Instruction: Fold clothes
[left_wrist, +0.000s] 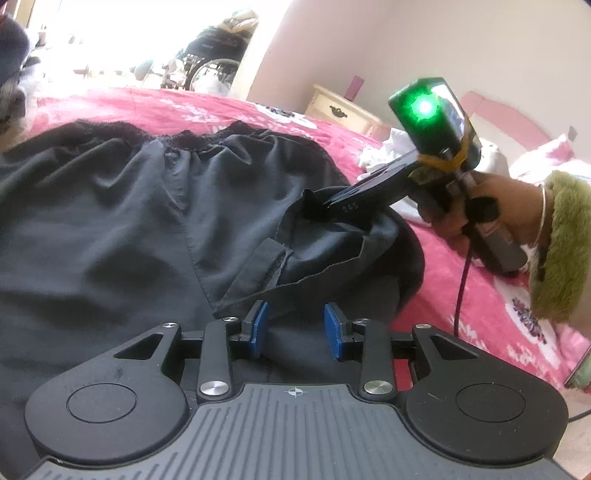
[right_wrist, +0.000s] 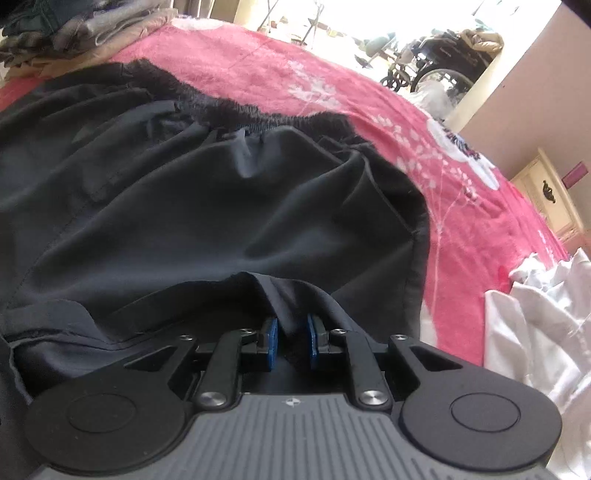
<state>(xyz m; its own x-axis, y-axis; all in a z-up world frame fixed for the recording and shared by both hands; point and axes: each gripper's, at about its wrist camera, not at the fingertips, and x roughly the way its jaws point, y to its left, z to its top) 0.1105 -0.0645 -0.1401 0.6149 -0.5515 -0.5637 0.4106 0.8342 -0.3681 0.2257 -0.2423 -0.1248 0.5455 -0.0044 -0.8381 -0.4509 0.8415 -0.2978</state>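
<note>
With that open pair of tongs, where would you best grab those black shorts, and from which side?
Probably the loose hem edge of the black shorts just ahead of the left tongs, coming in low from the near side. The cloth there lifts into a thin fold, easy to pinch. The right tongs are already shut on a similar raised fold.

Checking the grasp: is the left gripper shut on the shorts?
No, the left gripper is open, pads apart above the black shorts.

The left claw (left_wrist: 297, 328) hangs with its jaws apart over black shorts (left_wrist: 147, 221) spread on the pink bed (left_wrist: 480, 295). At right, the right claw (left_wrist: 314, 203) pinches the shorts' edge.
</note>
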